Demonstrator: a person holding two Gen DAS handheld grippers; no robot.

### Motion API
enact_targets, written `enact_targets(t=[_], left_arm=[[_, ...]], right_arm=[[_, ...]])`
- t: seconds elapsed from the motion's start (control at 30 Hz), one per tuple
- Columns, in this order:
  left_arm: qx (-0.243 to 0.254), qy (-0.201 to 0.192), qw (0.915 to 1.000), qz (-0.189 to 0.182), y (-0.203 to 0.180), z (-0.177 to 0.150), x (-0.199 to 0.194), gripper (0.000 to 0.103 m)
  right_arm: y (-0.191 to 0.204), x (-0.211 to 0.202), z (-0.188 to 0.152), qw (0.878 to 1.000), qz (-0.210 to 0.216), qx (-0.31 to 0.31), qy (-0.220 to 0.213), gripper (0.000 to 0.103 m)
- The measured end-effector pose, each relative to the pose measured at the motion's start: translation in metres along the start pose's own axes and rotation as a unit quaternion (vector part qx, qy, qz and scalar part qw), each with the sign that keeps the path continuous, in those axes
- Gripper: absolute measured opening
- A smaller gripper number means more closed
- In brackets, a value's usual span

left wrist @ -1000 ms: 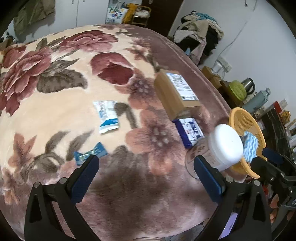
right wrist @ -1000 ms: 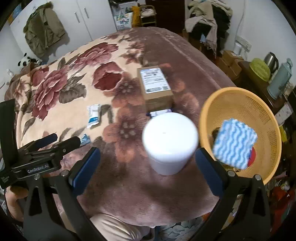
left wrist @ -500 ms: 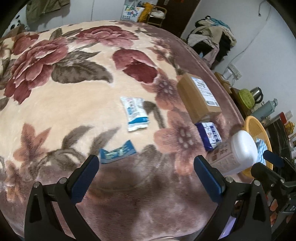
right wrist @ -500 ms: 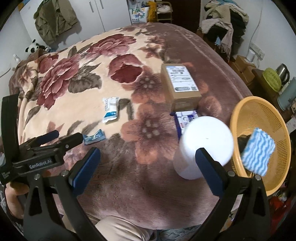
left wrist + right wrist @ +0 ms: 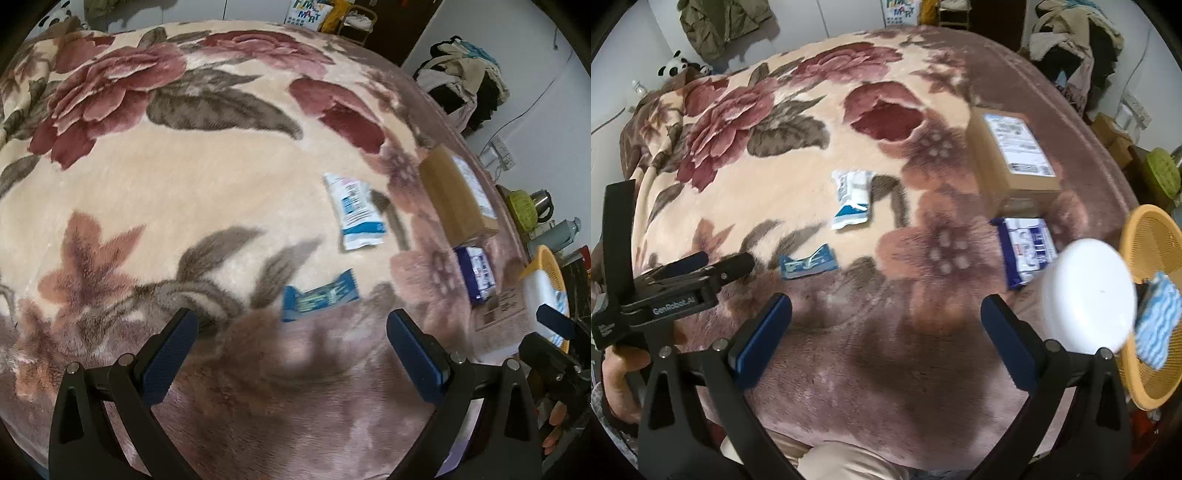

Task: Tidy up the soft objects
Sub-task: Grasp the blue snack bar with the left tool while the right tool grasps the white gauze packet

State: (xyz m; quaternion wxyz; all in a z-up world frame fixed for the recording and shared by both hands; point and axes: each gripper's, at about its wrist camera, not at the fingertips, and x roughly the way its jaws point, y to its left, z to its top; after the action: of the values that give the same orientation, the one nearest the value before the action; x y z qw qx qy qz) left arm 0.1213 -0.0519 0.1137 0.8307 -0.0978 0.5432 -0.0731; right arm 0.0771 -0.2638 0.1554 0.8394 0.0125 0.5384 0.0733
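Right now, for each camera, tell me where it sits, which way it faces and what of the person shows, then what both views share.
Left wrist: on the left gripper, jaws open, facing across the floral blanket toward the blue wrapper; fingertips and the right gripper's tip show at right.
Right wrist: on the right gripper, jaws open, facing the same blanket; the hand holding the left gripper shows at left.
Shared: blue wrapper, white pouch, cardboard box, white jar, yellow basket.
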Motion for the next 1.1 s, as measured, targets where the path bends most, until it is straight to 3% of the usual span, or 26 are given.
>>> enact_targets(t=[0.23,0.4,0.5,0.7,0.77,0.8,0.83,0.93,1.1], left_arm=[[0.018,0.024,0.9995,0.005,0.006,-0.012,0.035,0.102],[0.068,0.017,0.9975,0.008,-0.015,-0.015,0.05,0.099],[0.106,0.012,0.9943,0.008,-0.032,-0.014,0.057,0.087],[0.178,0.012,0.9834,0.031,-0.054,-0.012,0.079,0.082],[0.2,0.013,0.9792,0.035,-0.061,-0.011,0.088,0.075],[0.205,0.016,0.9778,0.038,-0.062,-0.01,0.093,0.061],[0.203,0.027,0.9781,0.034,-0.061,-0.009,0.099,0.052],[0.17,0.036,0.9847,0.011,-0.052,-0.003,0.103,0.046],[0.077,-0.001,0.997,-0.008,-0.016,0.007,0.08,0.04]], right_arm=[[0.003,0.026,0.0,1.0,0.006,0.001,0.019,0.103],[-0.004,0.04,0.002,1.0,0.008,0.013,0.026,0.103],[-0.01,0.048,0.004,0.999,0.009,0.024,0.029,0.103],[-0.02,0.067,0.006,0.998,0.018,0.045,0.036,0.103],[-0.023,0.072,0.007,0.998,0.018,0.046,0.039,0.103],[-0.025,0.075,0.007,0.998,0.018,0.048,0.041,0.103],[-0.026,0.078,0.008,0.998,0.019,0.049,0.042,0.103],[-0.029,0.087,0.011,0.997,0.02,0.053,0.048,0.103],[-0.026,0.103,0.021,0.997,0.025,0.058,0.05,0.103]])
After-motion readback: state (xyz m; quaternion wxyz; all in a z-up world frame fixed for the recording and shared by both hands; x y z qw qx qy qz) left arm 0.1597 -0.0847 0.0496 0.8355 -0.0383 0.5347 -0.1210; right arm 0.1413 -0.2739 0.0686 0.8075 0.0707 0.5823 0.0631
